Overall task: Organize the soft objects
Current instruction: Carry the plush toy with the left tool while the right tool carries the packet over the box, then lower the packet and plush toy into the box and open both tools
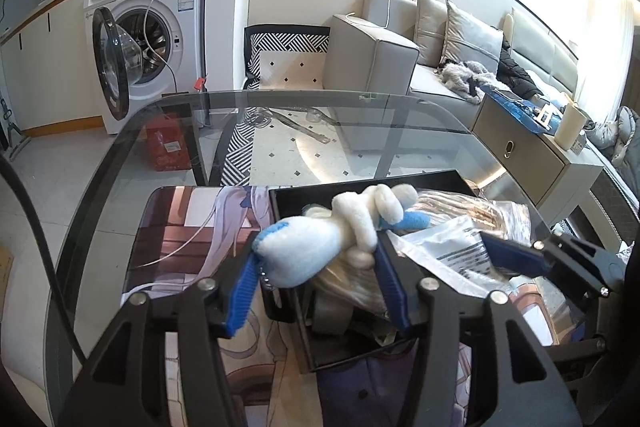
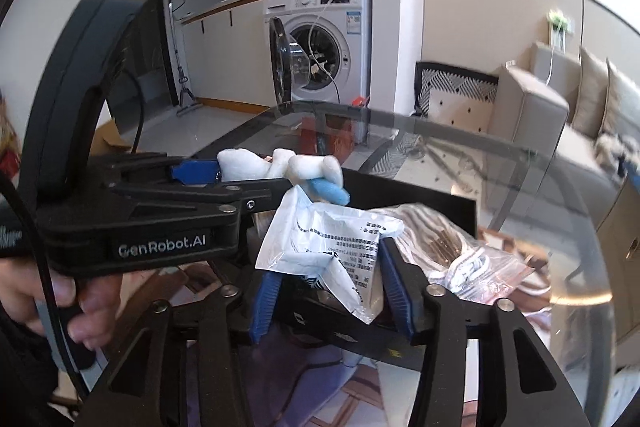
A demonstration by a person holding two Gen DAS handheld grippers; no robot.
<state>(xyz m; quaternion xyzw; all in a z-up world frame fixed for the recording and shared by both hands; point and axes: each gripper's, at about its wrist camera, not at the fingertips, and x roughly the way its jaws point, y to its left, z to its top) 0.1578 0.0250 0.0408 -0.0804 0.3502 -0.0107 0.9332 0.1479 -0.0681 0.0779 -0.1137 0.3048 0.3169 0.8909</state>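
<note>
Now the left gripper [image 1: 316, 275] has its jaws closed around a white and blue plush toy [image 1: 320, 239], held above the black tray [image 1: 288, 201] on the glass surface [image 1: 280, 107]. At 3 o'clock of it, the right gripper [image 2: 328, 281] has its jaws clamped on a white printed plastic packet [image 2: 320, 239], over a clear bag [image 2: 460, 247] lying in the tray.
</note>
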